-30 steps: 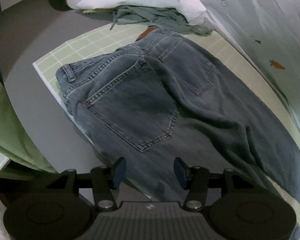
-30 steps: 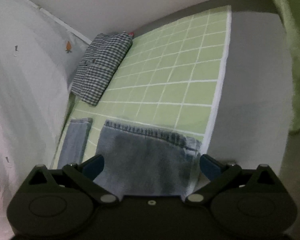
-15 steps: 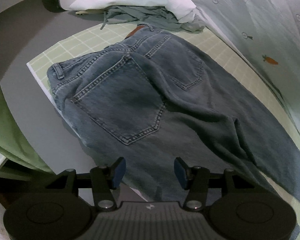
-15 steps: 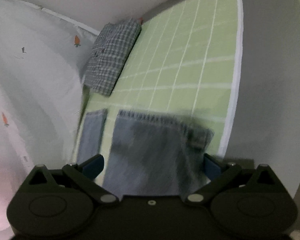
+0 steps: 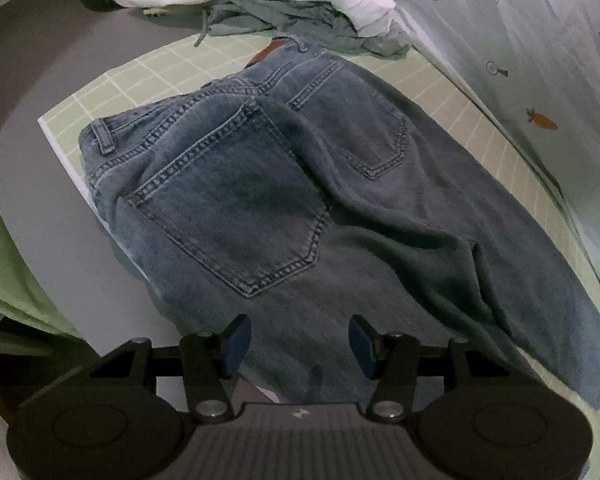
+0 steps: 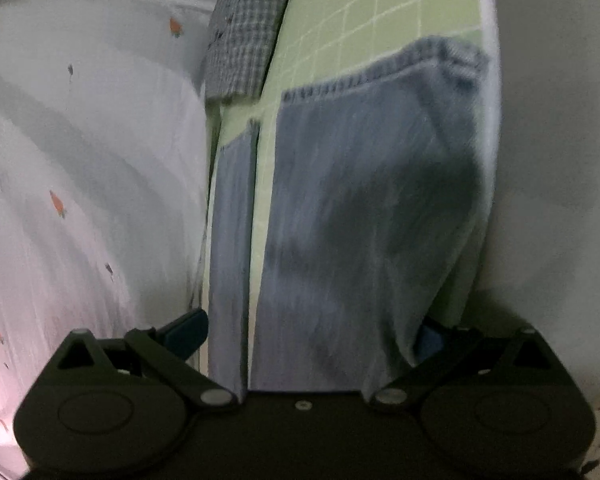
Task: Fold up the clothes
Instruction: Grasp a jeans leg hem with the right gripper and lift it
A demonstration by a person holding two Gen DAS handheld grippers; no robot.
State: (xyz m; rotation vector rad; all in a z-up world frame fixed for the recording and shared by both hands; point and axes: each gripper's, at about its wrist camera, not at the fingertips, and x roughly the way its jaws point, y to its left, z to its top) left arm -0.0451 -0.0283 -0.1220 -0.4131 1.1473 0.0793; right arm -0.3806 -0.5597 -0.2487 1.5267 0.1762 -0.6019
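**Jeans spread flat, both claws wide**

Left claw (image 5: 299, 344) hangs with its fingers apart above the seat of the jeans (image 5: 300, 208), gripping nothing. Right claw (image 6: 308, 332) is spread wide too, over the nearer trouser leg (image 6: 364, 208), with denim lying between its fingers; whether they touch it I cannot tell. The jeans lie back pockets up on the green checked mat (image 5: 148, 80), legs apart, outer edge along the mat's rim. If I pinch only the top layer, I expect the fold to drag crooked or slide off that rim.
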